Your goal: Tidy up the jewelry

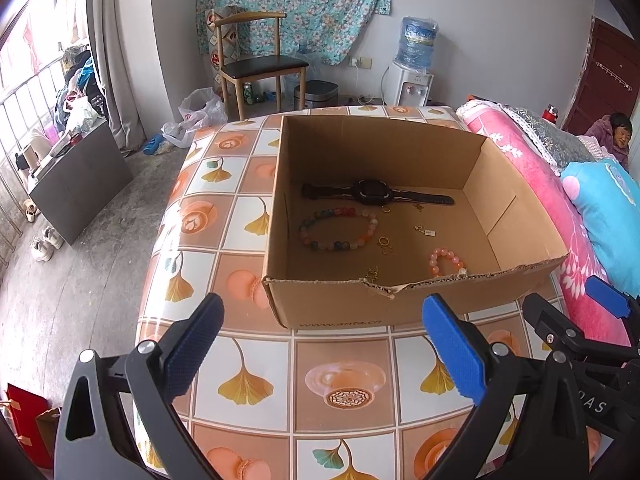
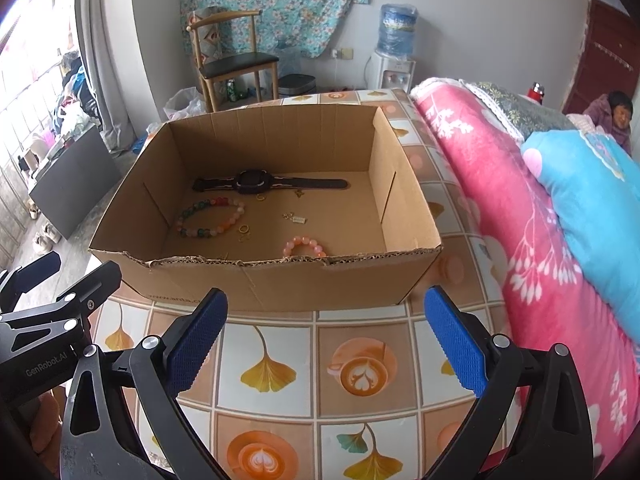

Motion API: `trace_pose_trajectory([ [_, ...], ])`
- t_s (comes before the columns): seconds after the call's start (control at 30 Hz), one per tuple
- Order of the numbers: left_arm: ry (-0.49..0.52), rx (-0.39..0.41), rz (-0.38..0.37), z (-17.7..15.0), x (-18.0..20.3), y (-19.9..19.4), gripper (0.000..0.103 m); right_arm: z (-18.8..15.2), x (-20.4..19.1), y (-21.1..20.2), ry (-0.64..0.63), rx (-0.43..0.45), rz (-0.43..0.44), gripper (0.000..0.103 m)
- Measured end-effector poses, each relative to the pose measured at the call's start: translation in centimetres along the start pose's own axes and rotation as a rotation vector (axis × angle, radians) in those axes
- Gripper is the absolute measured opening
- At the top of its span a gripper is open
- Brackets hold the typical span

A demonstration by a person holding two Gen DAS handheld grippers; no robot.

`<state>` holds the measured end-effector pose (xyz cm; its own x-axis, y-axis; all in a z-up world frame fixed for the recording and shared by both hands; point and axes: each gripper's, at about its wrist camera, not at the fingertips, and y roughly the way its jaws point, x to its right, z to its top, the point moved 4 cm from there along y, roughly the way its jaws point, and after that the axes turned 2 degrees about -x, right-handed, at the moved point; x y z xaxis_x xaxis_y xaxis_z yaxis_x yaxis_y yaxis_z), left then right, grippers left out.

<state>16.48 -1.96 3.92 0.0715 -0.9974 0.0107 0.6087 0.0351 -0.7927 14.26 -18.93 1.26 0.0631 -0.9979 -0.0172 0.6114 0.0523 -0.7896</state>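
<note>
An open cardboard box (image 1: 520, 216) (image 2: 404, 208) stands on a table covered in a ginkgo-and-coffee tile pattern (image 1: 256, 384) (image 2: 268, 364). On the box floor lie a black watch (image 1: 376, 193) (image 2: 256, 182), a multicoloured bead bracelet (image 1: 338, 229) (image 2: 212, 218), a pink bead bracelet (image 1: 446, 262) (image 2: 304, 247), and small gold rings and chains (image 1: 385, 242) (image 2: 244, 230). My left gripper (image 1: 324, 320) hovers open before the box's near wall, holding nothing. My right gripper (image 2: 326, 312) is open too, also short of the box and empty.
A pink floral quilt (image 2: 500, 200) and a blue pillow (image 2: 592, 208) border the table on the right. A wooden chair (image 1: 256, 60), a water dispenser (image 1: 414, 60) and a dark board (image 1: 80, 184) stand on the floor beyond. A person (image 1: 614, 136) sits far right.
</note>
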Motion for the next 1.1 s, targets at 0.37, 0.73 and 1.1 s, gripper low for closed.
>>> trace_pose_trajectory([
  [0.37, 0.001, -0.002, -0.001, 0.03, 0.17, 0.02, 0.098, 0.07, 0.50, 0.26, 0.009, -0.005, -0.001, 0.095],
  [0.73, 0.001, -0.002, -0.002, 0.07, 0.08, 0.01, 0.098, 0.10, 0.71, 0.38, 0.008, -0.005, 0.001, 0.095],
  [1.1, -0.002, -0.002, -0.003, 0.06, 0.17, 0.00, 0.098, 0.18, 0.93, 0.48, 0.011, -0.009, -0.001, 0.095],
])
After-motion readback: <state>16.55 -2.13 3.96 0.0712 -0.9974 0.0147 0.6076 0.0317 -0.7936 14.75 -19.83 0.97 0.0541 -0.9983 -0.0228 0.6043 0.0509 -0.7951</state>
